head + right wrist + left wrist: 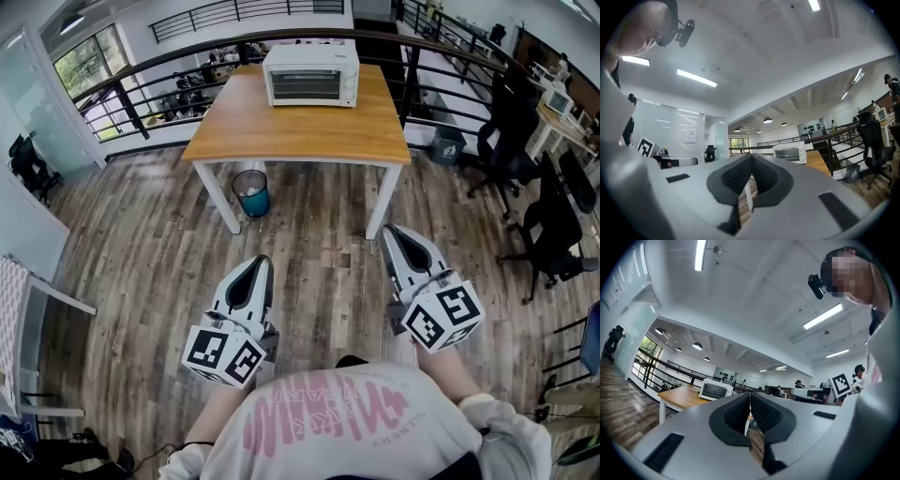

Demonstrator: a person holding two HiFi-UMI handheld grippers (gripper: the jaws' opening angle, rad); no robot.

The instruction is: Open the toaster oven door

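Observation:
A white toaster oven (310, 74) stands at the far edge of a wooden table (300, 127), its glass door closed. It also shows small in the left gripper view as the toaster oven (715, 389) and in the right gripper view as the toaster oven (790, 152). My left gripper (259, 265) and right gripper (394, 233) are held low over the floor, well short of the table. Both are shut with nothing between the jaws. In the left gripper view the left gripper (749, 395) meets tip to tip, as does the right gripper (752, 156) in its own view.
A blue waste bin (250, 192) stands under the table's left side. A black railing (141, 84) runs behind the table. Office chairs (553, 220) stand at the right, and a white desk (28, 309) at the left. Wood-plank floor lies between me and the table.

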